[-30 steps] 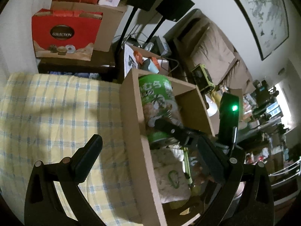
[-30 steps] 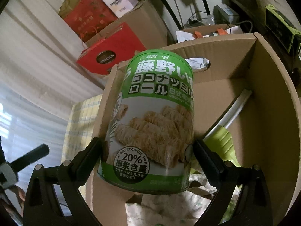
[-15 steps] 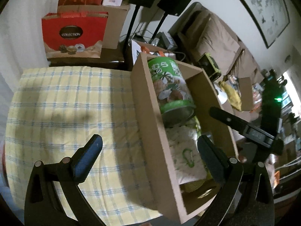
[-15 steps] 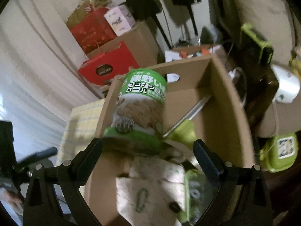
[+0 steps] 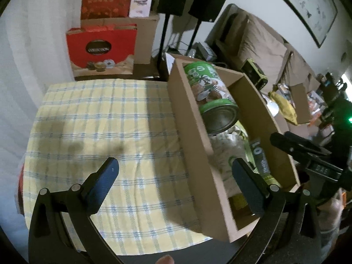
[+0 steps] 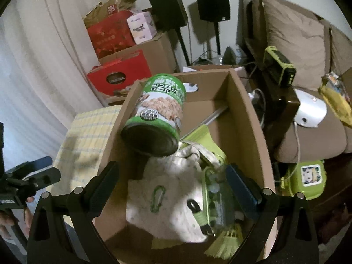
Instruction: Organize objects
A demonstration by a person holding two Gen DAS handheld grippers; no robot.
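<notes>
A green snack can (image 6: 157,114) lies tilted inside the cardboard box (image 6: 248,118), leaning on the box's left wall; it also shows in the left wrist view (image 5: 212,95). Under it lie a white drawstring pouch (image 6: 169,189), a green-lidded clear container (image 6: 216,195) and a green-handled tool (image 6: 204,132). My right gripper (image 6: 171,187) is open and empty above the near end of the box. My left gripper (image 5: 176,182) is open and empty above the checked yellow tablecloth (image 5: 99,132), straddling the box's left wall (image 5: 191,127).
Red gift boxes (image 5: 101,50) and a brown carton stand behind the table. Two black speaker stands (image 6: 211,6) are at the back. A sofa with cushions (image 6: 294,35), a white device (image 6: 310,110) and a green lunch box (image 6: 308,180) lie right of the box.
My right gripper let go of the green can and pulled back and up; the can now lies tilted in the box. My left gripper also rose and backed away.
</notes>
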